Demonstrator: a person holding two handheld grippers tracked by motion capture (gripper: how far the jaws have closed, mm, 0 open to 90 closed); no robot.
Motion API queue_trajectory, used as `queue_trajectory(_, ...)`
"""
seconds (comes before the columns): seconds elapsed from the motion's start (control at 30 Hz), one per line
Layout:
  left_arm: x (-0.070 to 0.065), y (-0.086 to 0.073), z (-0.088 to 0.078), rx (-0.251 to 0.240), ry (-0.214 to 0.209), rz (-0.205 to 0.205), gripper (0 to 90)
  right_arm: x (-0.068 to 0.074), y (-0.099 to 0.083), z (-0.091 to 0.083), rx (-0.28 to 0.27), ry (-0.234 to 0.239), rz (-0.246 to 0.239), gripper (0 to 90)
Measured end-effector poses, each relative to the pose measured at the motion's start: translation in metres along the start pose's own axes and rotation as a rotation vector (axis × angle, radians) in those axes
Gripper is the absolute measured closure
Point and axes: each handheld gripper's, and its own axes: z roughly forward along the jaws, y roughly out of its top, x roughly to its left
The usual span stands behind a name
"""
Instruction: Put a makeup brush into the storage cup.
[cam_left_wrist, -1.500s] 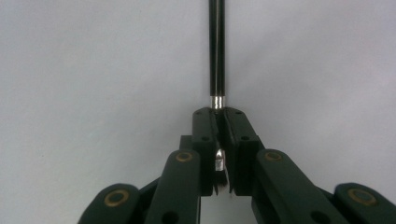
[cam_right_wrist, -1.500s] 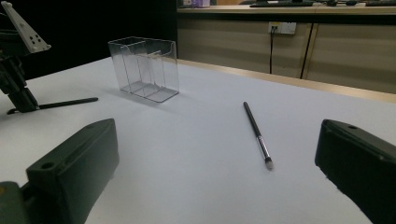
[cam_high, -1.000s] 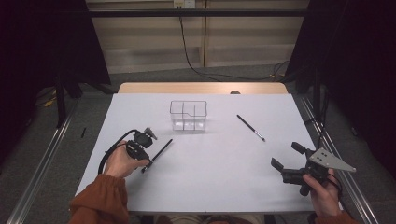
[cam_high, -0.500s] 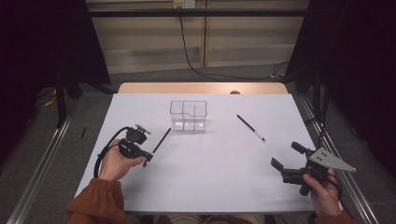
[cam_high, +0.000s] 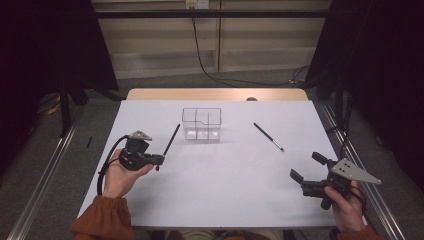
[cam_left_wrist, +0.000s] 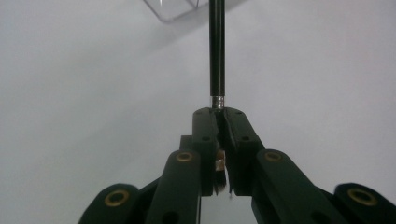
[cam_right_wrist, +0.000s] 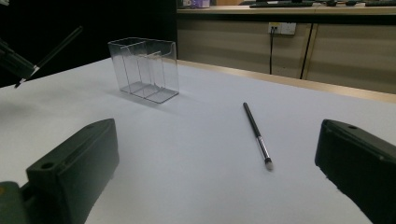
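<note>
My left gripper (cam_high: 159, 161) (cam_left_wrist: 219, 114) is shut on the brush end of a thin black brush (cam_high: 171, 140) (cam_left_wrist: 215, 46). The brush is held above the white table, its handle pointing toward the clear divided box (cam_high: 201, 123) (cam_left_wrist: 175, 9). The right gripper view shows that held brush (cam_right_wrist: 56, 46) at far left, with the box (cam_right_wrist: 144, 70) beside it. A second black brush (cam_high: 268, 137) (cam_right_wrist: 257, 133) lies flat on the table right of the box. My right gripper (cam_high: 307, 166) (cam_right_wrist: 217, 163) stands open near the front right, jaws wide with nothing between them, facing that brush.
The white table (cam_high: 225, 190) has a wooden strip (cam_high: 215, 94) along its far edge. Metal rails (cam_high: 45, 175) run along both sides. A cable (cam_high: 200, 50) hangs at the back wall.
My left gripper has risen and drifted slightly left with the brush in it, lifting the brush off the table. The right gripper has stayed put.
</note>
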Motion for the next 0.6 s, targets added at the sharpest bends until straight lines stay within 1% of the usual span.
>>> queue_trajectory(0.03, 0.000, 0.000, -0.002, -0.016, -0.003, -0.001, 83.9, 0.000, 0.000, 0.000, 0.002, 0.001, -0.004, 0.0)
queue_trajectory(0.07, 0.000, 0.000, -0.002, -0.016, -0.003, -0.001, 83.9, -0.001, 0.000, 0.000, 0.004, 0.001, -0.006, 0.0)
queue_trajectory(0.17, -0.002, -0.001, -0.007, -0.078, -0.012, 0.037, 83.9, 0.000, 0.000, 0.000, 0.002, 0.000, -0.007, 0.0)
queue_trajectory(0.27, -0.004, -0.003, -0.009, -0.120, -0.011, 0.052, 83.9, 0.000, 0.000, 0.000, 0.003, 0.000, -0.003, 0.0)
queue_trajectory(0.33, -0.004, -0.005, -0.009, -0.142, -0.023, 0.045, 83.9, 0.000, 0.000, 0.000, 0.003, 0.001, -0.005, 0.0)
queue_trajectory(0.4, -0.003, -0.007, -0.009, -0.170, -0.020, 0.052, 83.9, 0.000, 0.000, 0.000, 0.001, 0.001, 0.001, 0.0)
queue_trajectory(0.43, -0.003, -0.008, -0.009, -0.177, -0.025, 0.047, 83.9, 0.000, 0.000, 0.000, 0.000, 0.001, 0.000, 0.0)
queue_trajectory(0.47, -0.002, -0.009, -0.009, -0.197, -0.018, 0.047, 83.9, 0.000, 0.000, 0.000, -0.001, 0.001, 0.000, 0.0)
queue_trajectory(0.5, -0.002, -0.010, -0.009, -0.215, -0.023, 0.041, 83.9, 0.000, 0.000, 0.000, -0.001, 0.001, 0.000, 0.0)
queue_trajectory(0.53, -0.003, -0.011, -0.010, -0.251, -0.017, 0.054, 83.8, 0.000, 0.000, 0.000, -0.001, 0.002, 0.001, 0.0)
queue_trajectory(0.6, -0.003, -0.012, -0.011, -0.282, -0.037, 0.039, 83.8, 0.000, 0.000, 0.000, -0.002, 0.003, 0.000, 0.0)
